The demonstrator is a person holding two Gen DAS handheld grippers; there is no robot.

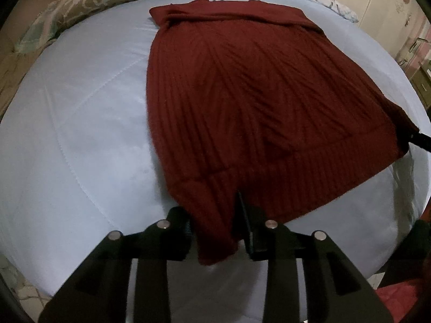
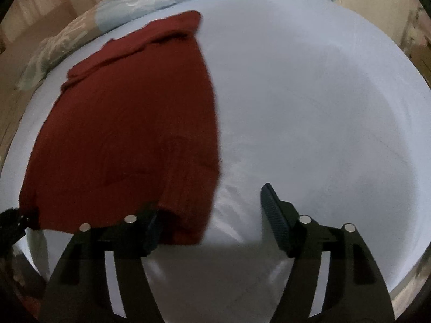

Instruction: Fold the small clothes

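Lying nearly flat on the pale blue bed (image 1: 80, 123), the dark red ribbed garment (image 1: 256, 94) shows sleeves tucked at the far end. Left gripper (image 1: 215, 231) clamps its near hem; right gripper (image 2: 207, 215) stands apart beside the near right corner. Crosswise folds remain.

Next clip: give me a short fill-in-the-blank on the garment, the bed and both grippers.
1. The ribbed garment is dark ____ in colour.
2. It lies spread on a pale ____ bed cover.
3. The left gripper has the garment's ____ corner between its fingers.
4. The right gripper has its jaws ____.

Missing words: red; blue; near; open
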